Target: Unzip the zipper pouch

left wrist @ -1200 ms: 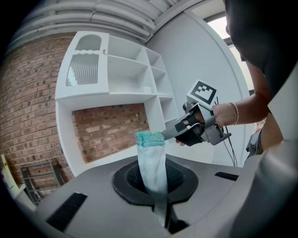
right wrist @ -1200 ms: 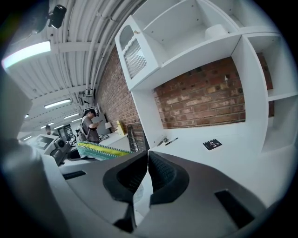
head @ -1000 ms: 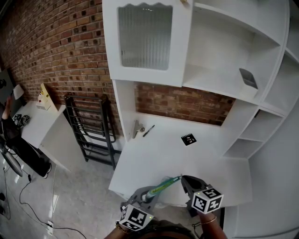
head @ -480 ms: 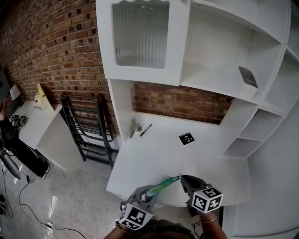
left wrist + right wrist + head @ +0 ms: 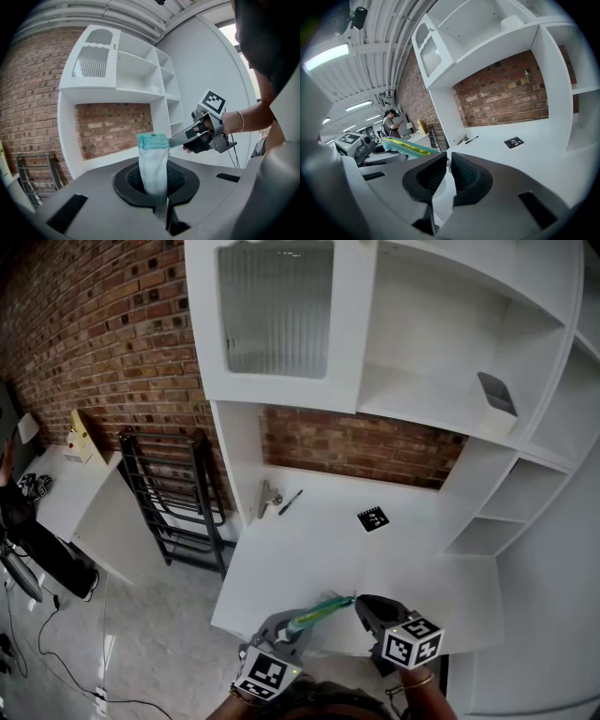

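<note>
1. We see a tall white shelf unit (image 5: 361, 324) against a brick wall (image 5: 103, 343). Its upper left cupboard is closed by a ribbed glass door (image 5: 274, 306), and we cannot tell what is behind it. The open shelves to the right hold one small grey object (image 5: 497, 395)
2. The white desk (image 5: 319, 559) juts out from the unit's base, with a strip of brick showing at its back
3. Left of the desk a black rack (image 5: 173, 507) leans at the wall above a grey floor (image 5: 159, 634). Beyond it is a white side table (image 5: 70, 488) with a yellow and white item (image 5: 82, 435) on it
4. The left gripper (image 5: 295, 629) hangs just off the desk's front edge. Its jaws are clamped on one end of the pouch, whose pale fabric rises straight out from between the pads
5. The right gripper (image 5: 359, 604) is beside it over the desk's front edge. Its jaws are drawn almost together at the pouch's other end, with a small grey piece between the tips that we cannot identify
6. The pouch (image 5: 319, 613), teal-edged with a yellow-green zipper line, stretches in the air between the two grippers, clear of the desk
7. A black marker card (image 5: 373, 518) lies mid-desk
8. A pen (image 5: 290, 502) and a small metal object (image 5: 267, 495) lie near the back left corner
</note>
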The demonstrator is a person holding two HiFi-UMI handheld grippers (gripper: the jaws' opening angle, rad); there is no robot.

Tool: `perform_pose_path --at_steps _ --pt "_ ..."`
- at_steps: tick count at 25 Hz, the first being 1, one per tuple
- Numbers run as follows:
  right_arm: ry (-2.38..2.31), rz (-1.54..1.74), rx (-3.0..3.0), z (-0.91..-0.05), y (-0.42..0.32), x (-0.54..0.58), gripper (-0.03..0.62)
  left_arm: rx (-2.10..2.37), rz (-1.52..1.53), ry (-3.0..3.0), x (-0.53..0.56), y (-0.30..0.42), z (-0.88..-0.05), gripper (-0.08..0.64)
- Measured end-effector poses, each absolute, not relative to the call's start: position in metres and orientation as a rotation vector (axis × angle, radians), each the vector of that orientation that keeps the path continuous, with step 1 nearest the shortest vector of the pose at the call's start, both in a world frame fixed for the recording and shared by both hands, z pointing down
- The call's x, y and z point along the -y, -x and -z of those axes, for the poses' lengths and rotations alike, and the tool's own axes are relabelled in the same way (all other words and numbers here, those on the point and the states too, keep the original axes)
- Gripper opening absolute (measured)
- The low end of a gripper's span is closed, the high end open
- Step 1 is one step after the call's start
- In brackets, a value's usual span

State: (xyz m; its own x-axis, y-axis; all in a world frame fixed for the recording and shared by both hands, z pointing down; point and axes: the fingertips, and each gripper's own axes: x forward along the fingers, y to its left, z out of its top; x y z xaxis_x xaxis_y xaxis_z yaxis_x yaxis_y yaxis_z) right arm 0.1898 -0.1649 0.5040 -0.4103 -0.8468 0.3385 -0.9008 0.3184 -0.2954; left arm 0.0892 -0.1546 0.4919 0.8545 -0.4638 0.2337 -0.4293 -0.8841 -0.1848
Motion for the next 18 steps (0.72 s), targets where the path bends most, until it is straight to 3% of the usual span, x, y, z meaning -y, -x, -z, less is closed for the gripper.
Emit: perform_pose_path --at_steps 2,3,18 --pt "-1.608 -0.676 2.466 -0.504 -0.187 0.165 0.105 -0.706 0.413 2.909 0.157 -0.090 -0.493 0.002" --pt "-1.602 -0.674 2.469 -0.504 -0.187 0.166 0.112 -0.707 0.411 2.913 0.158 -0.091 -0.494 0.002" --pt "-1.735 -0.681 2.446 -0.500 -0.215 0.151 0.112 -0.699 0.365 2.977 0.188 -0.110 -0.499 0.002"
